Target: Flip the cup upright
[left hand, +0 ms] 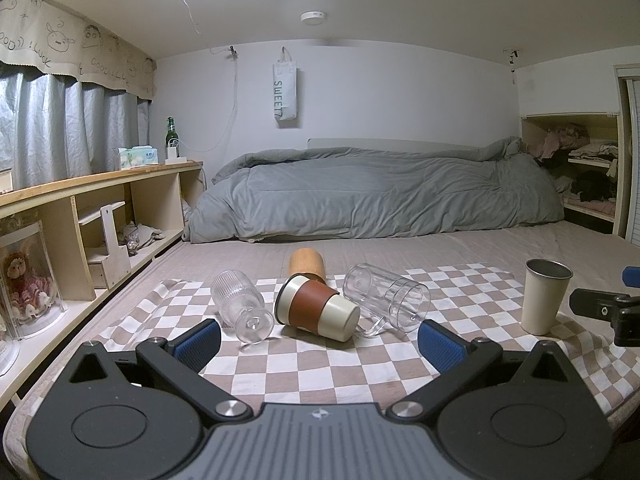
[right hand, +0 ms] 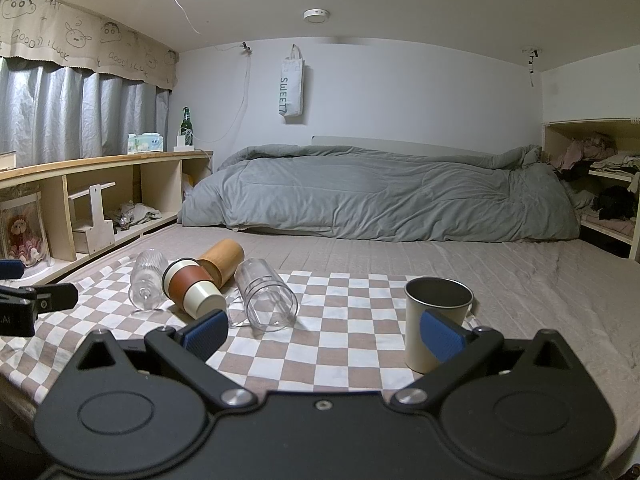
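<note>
Cream cup (left hand: 317, 307) with brown sleeve lies toppled on checkered cloth (left hand: 320, 364); both jaws apart.

Each gripper (left hand: 318, 340) (right hand: 326, 330) is built of black linkage arms, fitted with ribbed blue pads (left hand: 440, 346), silver pivot screws (right hand: 235, 397) and round embossed housings.

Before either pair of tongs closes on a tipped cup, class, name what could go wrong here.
1. The brown-banded cup lies touching the wooden cup and close between the ribbed glass and the clear mug; open left tongs may knock a neighbour rolling.
2. The checkered cloth lies on soft bedding, so a righted cup might topple.
3. The right tongs sit close beside the upright steel cup and could bump it.
</note>
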Available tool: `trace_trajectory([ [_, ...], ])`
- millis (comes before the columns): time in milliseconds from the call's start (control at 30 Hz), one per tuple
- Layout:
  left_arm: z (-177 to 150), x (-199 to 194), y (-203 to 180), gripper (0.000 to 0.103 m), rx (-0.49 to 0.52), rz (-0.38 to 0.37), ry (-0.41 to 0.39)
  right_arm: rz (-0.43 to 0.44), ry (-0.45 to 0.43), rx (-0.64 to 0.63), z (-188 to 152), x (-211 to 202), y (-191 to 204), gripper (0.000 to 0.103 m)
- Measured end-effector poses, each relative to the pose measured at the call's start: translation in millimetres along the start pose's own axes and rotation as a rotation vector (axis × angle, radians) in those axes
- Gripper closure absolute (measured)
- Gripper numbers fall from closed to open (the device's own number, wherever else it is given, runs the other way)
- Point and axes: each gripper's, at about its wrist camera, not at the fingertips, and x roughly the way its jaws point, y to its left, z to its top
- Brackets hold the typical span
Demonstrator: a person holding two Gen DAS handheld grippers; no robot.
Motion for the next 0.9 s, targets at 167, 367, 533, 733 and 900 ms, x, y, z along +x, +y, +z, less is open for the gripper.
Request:
trace_trajectory([
  [167,0.0,-0.2,0.0,0.0,0.0,0.0,0.0,0.0,0.0,0.001,0.1,0.1,0.0,0.0],
  [367,-0.1,-0.2,0.1,0.0,0.0,0.0,0.0,0.0,0.0,0.0,-0.1,0.1,-0.4,0.0],
  [533,-0.1,-0.2,0.1,0.0,0.0,-0.001,-0.001,0.0,-0.001,0.003,-0.6,0.8,-1.3,0.0],
  [733,0.0,-0.2,-0.1,0.0,0.0,0.0,-0.002,0.001,0.001,-0.002,3.7,2.1,0.0,0.0],
  [900,4.9,-2.4,-1.2,0.0,-0.009,-0.001,-0.003,0.006,0.024,-0.053,16.1,30.2,8.2,0.0],
])
